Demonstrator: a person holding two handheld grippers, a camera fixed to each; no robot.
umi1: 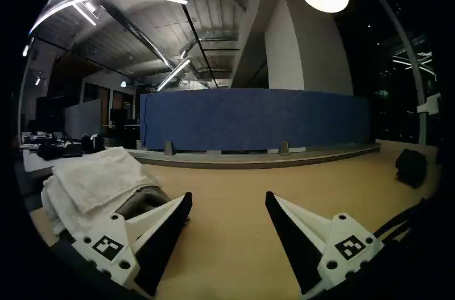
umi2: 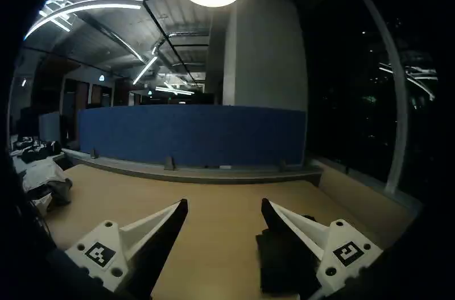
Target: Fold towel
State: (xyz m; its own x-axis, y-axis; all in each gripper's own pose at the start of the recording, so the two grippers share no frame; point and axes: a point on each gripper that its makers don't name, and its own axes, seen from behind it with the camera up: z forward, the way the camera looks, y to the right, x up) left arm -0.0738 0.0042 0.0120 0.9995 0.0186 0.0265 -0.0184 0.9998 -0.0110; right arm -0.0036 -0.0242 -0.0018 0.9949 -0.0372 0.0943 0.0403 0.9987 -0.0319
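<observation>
A pile of white towels [umi1: 94, 186] lies on the wooden table [umi1: 239, 198] at the left in the left gripper view, with a grey towel [umi1: 142, 200] tucked under its near side. My left gripper [umi1: 227, 198] stands open just right of that pile, nothing between its fingers. In the right gripper view the same pile [umi2: 42, 178] sits far off at the left edge. My right gripper [umi2: 223, 203] is open over bare table. A dark folded cloth [umi2: 284, 260] lies under its right finger [umi2: 296, 232].
A blue divider panel [umi1: 250, 118] runs along the table's far edge. A dark bundle [umi1: 410, 166] rests at the right near a white lamp pole [umi1: 418, 90]. More desks with dark bags [umi1: 62, 146] stand at the far left.
</observation>
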